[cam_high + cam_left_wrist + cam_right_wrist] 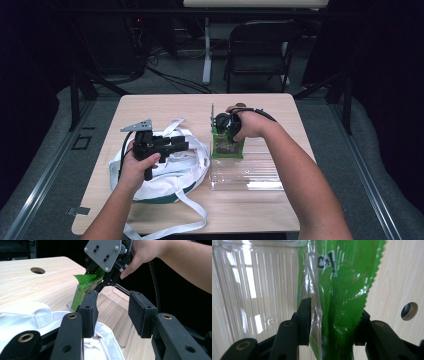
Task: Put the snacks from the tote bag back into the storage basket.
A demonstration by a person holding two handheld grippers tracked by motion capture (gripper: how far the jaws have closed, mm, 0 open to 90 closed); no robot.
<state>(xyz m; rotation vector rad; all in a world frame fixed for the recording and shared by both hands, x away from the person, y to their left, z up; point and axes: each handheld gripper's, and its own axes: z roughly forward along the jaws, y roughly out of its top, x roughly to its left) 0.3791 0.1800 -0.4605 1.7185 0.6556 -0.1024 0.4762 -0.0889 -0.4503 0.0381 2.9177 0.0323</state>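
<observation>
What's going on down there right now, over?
Right hand-held gripper shut on green snack packet, over clear plastic tray. Left hand-held gripper open above white bag. Nothing in the way.

Left gripper point(112, 315) with jaws apart over a white zippered bag point(37, 317) on the wooden tabletop point(25, 287). Beyond, the right gripper point(100, 275), held by a hand point(145, 252), grips a green packet point(86, 287) above a clear tray point(120, 322).

Bare tabletop point(165, 102) beyond white bag point(165, 170) — clear tray point(250, 175) rightward
</observation>
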